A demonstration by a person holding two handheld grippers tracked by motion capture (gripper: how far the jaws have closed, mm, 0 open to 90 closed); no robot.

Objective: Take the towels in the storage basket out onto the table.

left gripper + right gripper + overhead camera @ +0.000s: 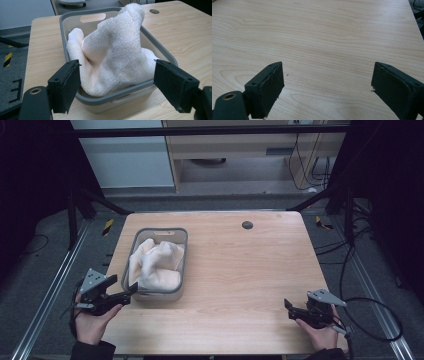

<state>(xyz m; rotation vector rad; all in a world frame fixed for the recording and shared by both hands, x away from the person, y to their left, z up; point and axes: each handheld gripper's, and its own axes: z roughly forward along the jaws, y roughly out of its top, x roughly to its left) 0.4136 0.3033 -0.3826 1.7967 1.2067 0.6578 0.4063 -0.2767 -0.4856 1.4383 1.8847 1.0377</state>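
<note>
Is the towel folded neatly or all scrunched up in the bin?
Scrunched up. The cream towel sits in a rumpled heap inside the grey bin, one peak rising above the rim, with no flat, even folds.

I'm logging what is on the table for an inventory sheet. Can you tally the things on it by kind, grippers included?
Grey basket: 1
Cream towel, bunched inside the basket: 1
Black grippers, both open: 2, the left gripper at the basket's near corner, the right gripper over bare table
Total: 4
</note>
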